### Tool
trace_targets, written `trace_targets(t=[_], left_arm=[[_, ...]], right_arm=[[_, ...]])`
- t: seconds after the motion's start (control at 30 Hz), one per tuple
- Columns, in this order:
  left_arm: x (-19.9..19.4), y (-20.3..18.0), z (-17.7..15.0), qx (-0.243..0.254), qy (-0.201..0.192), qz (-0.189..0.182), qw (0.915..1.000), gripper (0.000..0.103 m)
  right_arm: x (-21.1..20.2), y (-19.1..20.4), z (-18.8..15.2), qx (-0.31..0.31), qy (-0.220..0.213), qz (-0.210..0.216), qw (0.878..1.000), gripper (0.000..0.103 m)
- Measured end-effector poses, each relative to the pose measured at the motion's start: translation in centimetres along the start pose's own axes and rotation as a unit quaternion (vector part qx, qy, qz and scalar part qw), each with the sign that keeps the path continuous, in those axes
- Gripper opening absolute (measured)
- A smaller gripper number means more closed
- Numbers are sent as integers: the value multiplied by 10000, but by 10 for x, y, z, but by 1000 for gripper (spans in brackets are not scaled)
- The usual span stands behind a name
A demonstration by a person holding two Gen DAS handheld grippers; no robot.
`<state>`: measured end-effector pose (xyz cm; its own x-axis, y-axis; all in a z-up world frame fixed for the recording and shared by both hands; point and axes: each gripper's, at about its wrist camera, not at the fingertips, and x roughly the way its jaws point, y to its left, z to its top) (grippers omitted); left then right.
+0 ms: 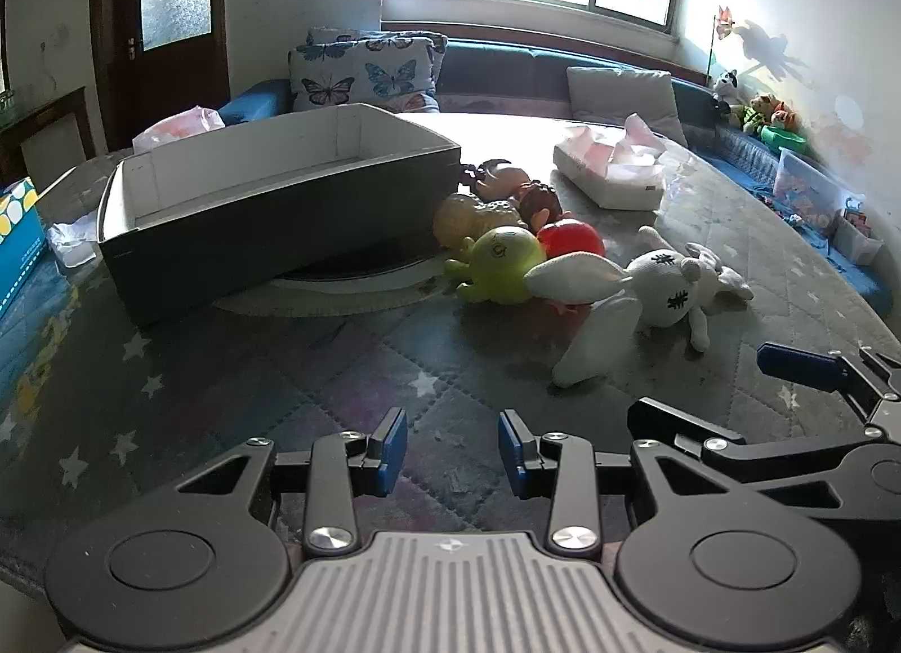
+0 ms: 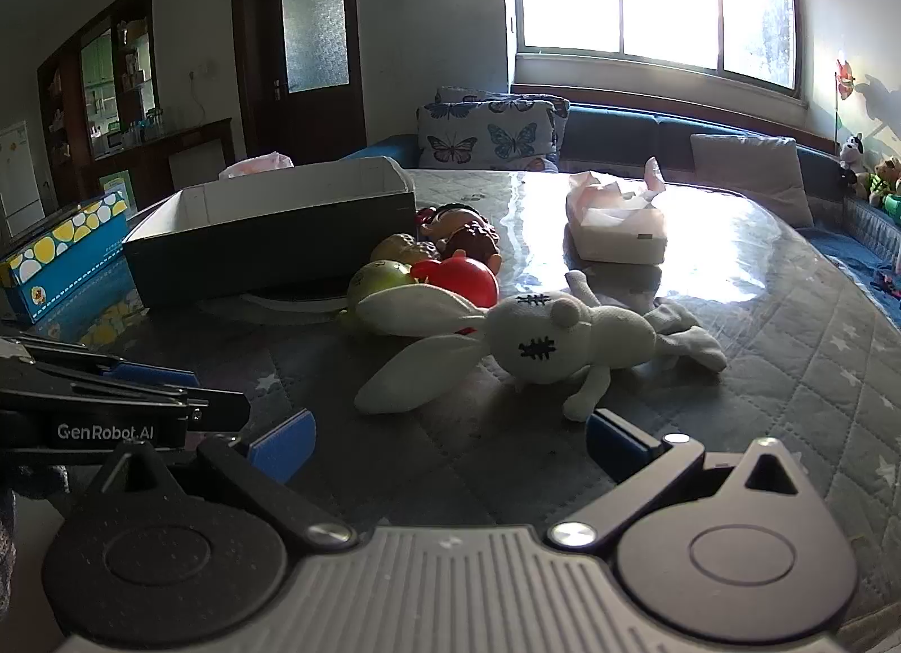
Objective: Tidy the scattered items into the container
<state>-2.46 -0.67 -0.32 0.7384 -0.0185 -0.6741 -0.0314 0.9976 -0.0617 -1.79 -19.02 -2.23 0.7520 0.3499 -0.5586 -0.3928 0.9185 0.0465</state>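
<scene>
Two grippers hover low over the quilted table (image 1: 225, 371), both with nothing between their blue pads. Seen from its own camera, the left gripper (image 1: 453, 453) has its fingers a moderate gap apart; the right gripper (image 2: 450, 442) is spread wide, and its tips show at the right edge of the left view. The left tool, lettered GenRobot.AI, lies just beside the right one in the right view.

Ahead to the left sits the box (image 1: 270, 225), dark outside, white inside, its near end propped on a round white disc (image 1: 360, 281); nothing shows inside it from these angles. Just right of the box the toys lie in a touching cluster: a white bunny (image 2: 554, 340) nearest the right gripper with long ears stretched leftward, a green toy (image 1: 498, 264), a red ball (image 1: 571, 239), a tan toy (image 1: 473, 216) and brown figures (image 1: 518, 188) behind. Beyond them rests a tissue pack (image 1: 611, 168), and a blue carton (image 2: 62, 253) stands left of the box
</scene>
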Motion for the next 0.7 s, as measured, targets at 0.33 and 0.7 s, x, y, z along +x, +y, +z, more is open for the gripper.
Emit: trace_targets(t=[0.33, 0.7], left_arm=[[1, 5, 2, -52, 62, -15, 10000, 39], [14, 6, 7, -44, 248, -52, 9997, 38]], right_arm=[[-1, 4, 5, -12, 16, 10, 10000, 103], [10, 2, 7, 9, 169, -20, 9999, 103]])
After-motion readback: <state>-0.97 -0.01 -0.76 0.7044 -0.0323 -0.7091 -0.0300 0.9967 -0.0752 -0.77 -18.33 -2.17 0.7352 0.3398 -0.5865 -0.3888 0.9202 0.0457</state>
